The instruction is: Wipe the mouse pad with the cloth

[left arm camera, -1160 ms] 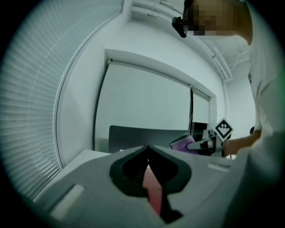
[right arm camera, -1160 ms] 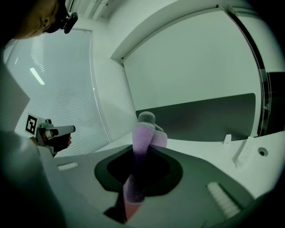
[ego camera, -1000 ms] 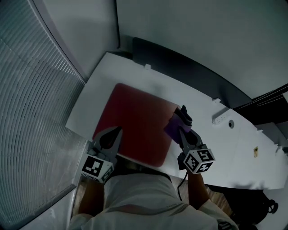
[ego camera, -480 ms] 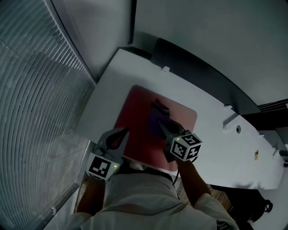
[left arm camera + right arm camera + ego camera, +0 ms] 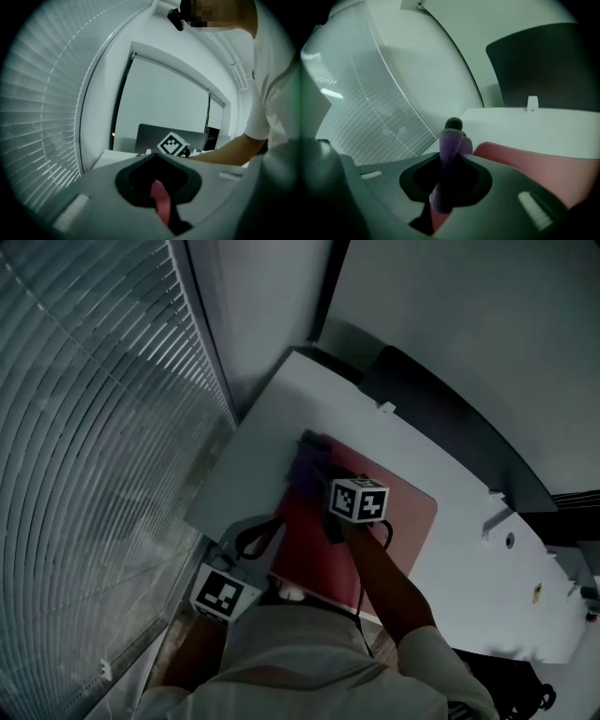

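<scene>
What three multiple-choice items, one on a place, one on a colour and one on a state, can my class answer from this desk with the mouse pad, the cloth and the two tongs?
1. Where on the mouse pad is the cloth?
A. at its middle
B. at its far corner, towards the blinds
C. at its near edge

2. What colour is the cloth?
A. yellow
B. white
C. purple

3. What are the left tongs doing?
A. shut on the mouse pad's edge
B. open and empty
C. shut on the cloth

Key:
1 B: the head view shows the cloth in the right tongs at that corner.
2 C: the head view and the right gripper view both show it purple.
3 A: a red strip of the pad is pinched between their jaws in the left gripper view.
</scene>
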{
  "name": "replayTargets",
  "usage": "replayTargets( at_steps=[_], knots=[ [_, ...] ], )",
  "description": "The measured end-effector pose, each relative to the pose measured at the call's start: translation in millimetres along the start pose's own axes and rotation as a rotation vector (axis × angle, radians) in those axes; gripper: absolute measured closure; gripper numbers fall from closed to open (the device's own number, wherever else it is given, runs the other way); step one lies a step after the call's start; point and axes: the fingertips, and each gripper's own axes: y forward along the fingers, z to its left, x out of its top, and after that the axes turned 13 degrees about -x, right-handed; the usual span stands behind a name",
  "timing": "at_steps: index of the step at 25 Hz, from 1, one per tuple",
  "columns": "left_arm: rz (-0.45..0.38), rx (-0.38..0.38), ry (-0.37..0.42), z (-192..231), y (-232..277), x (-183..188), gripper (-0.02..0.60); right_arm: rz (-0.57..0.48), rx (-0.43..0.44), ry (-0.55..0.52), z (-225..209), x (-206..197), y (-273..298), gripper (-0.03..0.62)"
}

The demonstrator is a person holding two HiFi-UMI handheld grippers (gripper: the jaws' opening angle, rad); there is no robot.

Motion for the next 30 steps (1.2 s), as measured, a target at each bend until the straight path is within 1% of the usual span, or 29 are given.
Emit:
replayTargets(
  at_steps=[2, 4, 10, 12, 15, 18, 21, 26, 30],
  knots=[
    [0.003, 0.0, -0.002, 2.4, -2.6, 9.8, 0.578, 0.046, -0.04, 0.014, -7.7, -1.5, 14.2, 0.542],
    [0.002, -0.001, -0.013, 3.0, -2.8, 17.8, 0.58, 0.071, -0.08, 0.027, -19.5, -3.1, 21.4, 0.542],
    [0.001, -0.013, -0.012, -5.3, 7.0, 18.7, 0.578, 0.101, -0.167, 0.074, -66.5, -20.7, 16.7, 0.542],
    [0.001, -0.026, -0.018, -12.1, 12.9, 21.6, 0.578, 0.104, -0.189, 0.085, -81.7, -25.6, 8.5, 0.542],
    [0.009, -0.045, 0.002, -22.6, 23.9, 24.6, 0.578, 0.103, -0.212, 0.102, -103.3, -29.8, -5.1, 0.542],
    [0.011, -0.056, 0.002, -35.0, 34.8, 28.1, 0.58, 0.098, -0.238, 0.125, -125.9, -33.7, -21.5, 0.542],
    [0.012, -0.074, 0.003, -48.0, 46.4, 28.6, 0.58, 0.098, -0.272, 0.148, -151.9, -37.7, -40.8, 0.542],
    [0.016, -0.081, 0.016, -72.6, 64.6, 31.0, 0.578, 0.112, -0.316, 0.158, -193.5, -49.8, -74.3, 0.542],
    [0.006, -0.108, 0.025, -95.2, 85.3, 31.0, 0.578, 0.099, -0.364, 0.176, -233.6, -62.5, -104.2, 0.54]
  ],
)
